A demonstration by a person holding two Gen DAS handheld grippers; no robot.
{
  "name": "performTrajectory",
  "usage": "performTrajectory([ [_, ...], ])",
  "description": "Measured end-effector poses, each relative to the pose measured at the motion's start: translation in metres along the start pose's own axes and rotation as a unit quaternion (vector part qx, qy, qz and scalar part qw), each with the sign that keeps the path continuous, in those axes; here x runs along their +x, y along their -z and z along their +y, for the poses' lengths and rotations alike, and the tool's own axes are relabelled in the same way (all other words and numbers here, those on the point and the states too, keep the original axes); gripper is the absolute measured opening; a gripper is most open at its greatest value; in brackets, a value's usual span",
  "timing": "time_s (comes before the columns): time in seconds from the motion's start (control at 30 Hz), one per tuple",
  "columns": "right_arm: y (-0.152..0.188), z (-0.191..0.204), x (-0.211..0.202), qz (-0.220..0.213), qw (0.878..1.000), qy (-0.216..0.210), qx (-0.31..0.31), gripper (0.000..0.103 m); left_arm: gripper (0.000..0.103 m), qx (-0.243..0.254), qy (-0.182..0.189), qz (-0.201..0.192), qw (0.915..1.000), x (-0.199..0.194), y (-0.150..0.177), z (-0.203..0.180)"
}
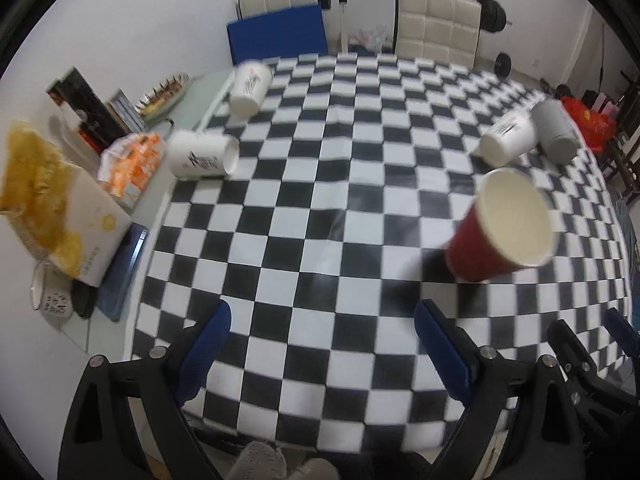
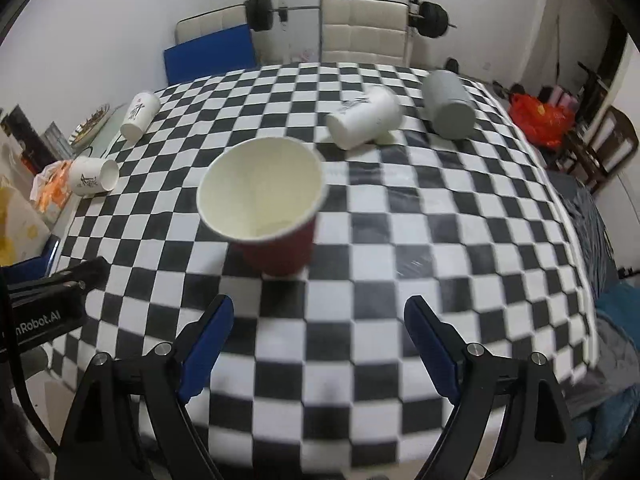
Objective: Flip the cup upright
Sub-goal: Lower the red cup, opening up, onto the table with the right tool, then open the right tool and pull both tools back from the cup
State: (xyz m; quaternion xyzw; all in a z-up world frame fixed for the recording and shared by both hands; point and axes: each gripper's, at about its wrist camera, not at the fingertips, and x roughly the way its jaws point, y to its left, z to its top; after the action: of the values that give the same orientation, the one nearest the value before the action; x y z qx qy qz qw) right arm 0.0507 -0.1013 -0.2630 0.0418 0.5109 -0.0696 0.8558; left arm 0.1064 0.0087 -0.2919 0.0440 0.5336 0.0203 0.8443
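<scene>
The table (image 2: 460,240), under a black-and-white checkered cloth, fills both views. At its far edge stand two cream chairs (image 2: 362,28) and a blue panel (image 2: 210,54), with a barbell (image 2: 344,10) racked against the wall behind them. Off the table's left edge lies clutter: a box (image 1: 80,216), an orange packet (image 1: 132,166) and some books (image 1: 86,110).

The left gripper (image 1: 322,342) hangs over the near edge of the cloth, blue-padded fingers spread wide with nothing between them. The right gripper (image 2: 318,336) does likewise, also wide and empty, pointing at the red cup (image 2: 264,204).

That red cup (image 1: 502,226) stands upright on the cloth, mouth up, white inside, just ahead of the right gripper and to the right of the left one. It looks slightly tilted, though that may be lens bend and blur.

Further back on the right, a gray cup (image 2: 450,104) lies on its side, and a white cup (image 2: 364,122) lies tipped beside it; whether they touch is hard to tell. On the left, two more white printed cups lie on their sides: one (image 2: 94,178) near the table's left edge, mouth facing right, the other (image 2: 140,114) further back.
</scene>
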Motion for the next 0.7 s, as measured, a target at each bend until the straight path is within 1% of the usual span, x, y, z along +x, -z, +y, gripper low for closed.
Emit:
performTrajectory([
  [0.07,-0.002,-0.010,-0.026,-0.001,1.000,0.003,0.005,0.089,0.094,-0.002,0.000,-0.019,0.9998,-0.027,0.002,-0.004],
  [0.1,-0.006,-0.015,-0.043,-0.001,1.000,0.013,0.004,0.089,0.094,-0.002,0.001,-0.029,0.9996,-0.041,0.002,-0.005],
  [0.17,-0.010,-0.022,-0.068,-0.004,1.000,0.006,0.010,0.089,0.094,-0.003,0.003,-0.054,0.9986,-0.074,0.002,-0.008],
  [0.2,-0.013,-0.025,-0.087,-0.007,1.000,0.014,0.006,0.089,0.094,-0.004,0.004,-0.061,0.9981,-0.085,0.003,-0.009],
  [0.27,-0.018,-0.028,-0.114,-0.017,1.000,0.012,0.002,0.089,0.094,-0.007,0.008,-0.083,0.9965,-0.117,0.005,-0.010],
  [0.33,-0.021,-0.030,-0.149,-0.033,0.999,0.018,-0.007,0.089,0.094,-0.009,0.006,-0.101,0.9948,-0.141,0.007,-0.011],
  [0.43,-0.024,-0.034,-0.186,-0.051,0.998,0.020,-0.011,0.089,0.094,-0.014,0.014,-0.121,0.9924,-0.178,0.010,-0.011],
  [0.7,-0.024,-0.046,-0.264,-0.087,0.996,0.015,-0.011,0.089,0.094,-0.016,0.021,-0.155,0.9876,-0.240,0.025,-0.015],
])
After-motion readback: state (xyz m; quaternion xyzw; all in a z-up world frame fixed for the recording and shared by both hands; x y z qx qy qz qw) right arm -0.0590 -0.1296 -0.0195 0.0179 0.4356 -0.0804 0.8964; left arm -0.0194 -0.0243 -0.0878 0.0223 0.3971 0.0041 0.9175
